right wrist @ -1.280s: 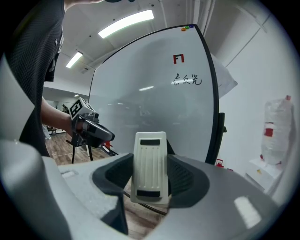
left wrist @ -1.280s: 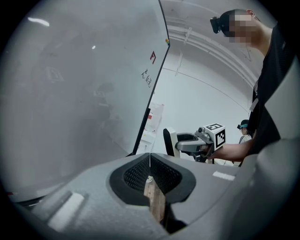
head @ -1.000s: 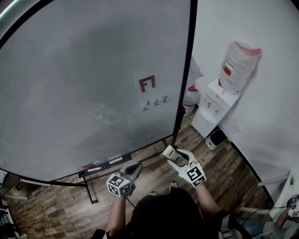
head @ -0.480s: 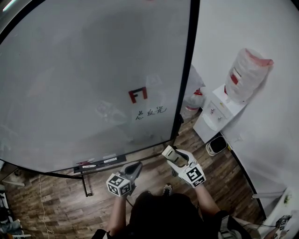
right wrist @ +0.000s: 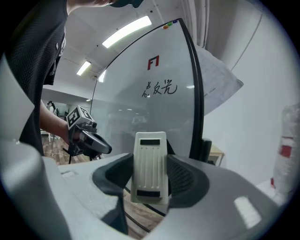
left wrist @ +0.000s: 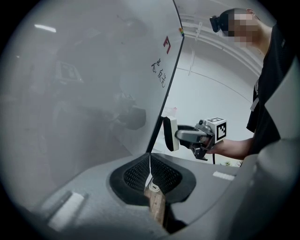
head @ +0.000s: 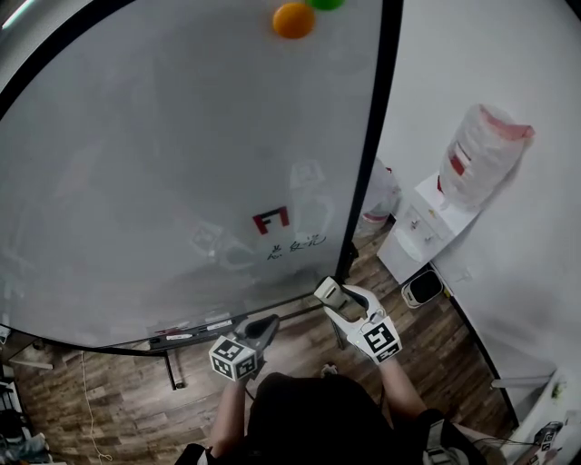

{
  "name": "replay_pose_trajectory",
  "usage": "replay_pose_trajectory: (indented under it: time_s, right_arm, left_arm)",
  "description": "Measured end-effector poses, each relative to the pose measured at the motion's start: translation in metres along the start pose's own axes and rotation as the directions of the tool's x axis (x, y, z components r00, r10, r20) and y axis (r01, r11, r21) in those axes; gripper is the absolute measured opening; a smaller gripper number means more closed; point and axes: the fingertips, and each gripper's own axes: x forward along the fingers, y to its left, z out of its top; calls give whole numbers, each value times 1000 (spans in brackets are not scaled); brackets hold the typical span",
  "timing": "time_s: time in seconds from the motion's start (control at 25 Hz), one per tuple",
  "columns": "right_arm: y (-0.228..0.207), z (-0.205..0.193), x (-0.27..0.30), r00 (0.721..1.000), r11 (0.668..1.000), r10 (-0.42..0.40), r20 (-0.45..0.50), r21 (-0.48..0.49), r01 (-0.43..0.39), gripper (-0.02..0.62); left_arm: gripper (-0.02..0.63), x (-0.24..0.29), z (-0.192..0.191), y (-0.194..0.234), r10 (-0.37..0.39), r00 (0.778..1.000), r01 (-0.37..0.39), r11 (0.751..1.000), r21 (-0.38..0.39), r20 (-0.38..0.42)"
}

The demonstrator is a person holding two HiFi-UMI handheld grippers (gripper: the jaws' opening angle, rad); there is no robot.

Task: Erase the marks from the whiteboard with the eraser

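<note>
1. Right claw (head: 338,302), lower centre of the head view: jaws clamped on the white eraser (head: 329,292), which is held upright just short of the lower right corner of the whiteboard (head: 163,163), not touching it.
2. Left claw (head: 266,324), lower centre-left: jaws pressed together on nothing, idle in front of the marker tray (head: 195,329).
3. Marks, lower right of the board: a red logo (head: 270,220) with a line of black writing (head: 295,244) beneath it, both just up and left of the eraser.
4. Step in hand, as judged: lift the eraser to the marks, set its dark wiping face flat on the surface, and wipe in overlapping strokes under even pressure. A tilted eraser would likely bear on one edge and smear.
5. Edges: the black frame post (head: 368,182) runs close to the right of the writing, and the tray lies below. Open room lies leftward and upward over the bare board.
6. Far right: a water dispenser (head: 422,227) and bin (head: 422,286) crowd the wall side; an orange magnet (head: 293,20) sits well clear at the top.
</note>
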Motion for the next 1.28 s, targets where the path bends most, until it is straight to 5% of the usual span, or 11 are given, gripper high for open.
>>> replay_pose_trajectory:
  time_s: [0.28, 0.6, 1.28]
  right_arm:
    - [-25, 70, 2, 990, 995, -75, 122, -53, 82, 230]
    - [-47, 149, -7, 927, 973, -191, 322, -67, 223, 230]
    - [-59, 147, 6, 923, 962, -244, 297, -44, 269, 227]
  left_arm:
    - [14, 4, 37, 16, -34, 999, 33, 999, 35, 11]
    - [14, 3, 45, 27, -48, 999, 47, 997, 55, 2]
    - [14, -18, 37, 46, -11, 1000, 10, 999, 43, 6]
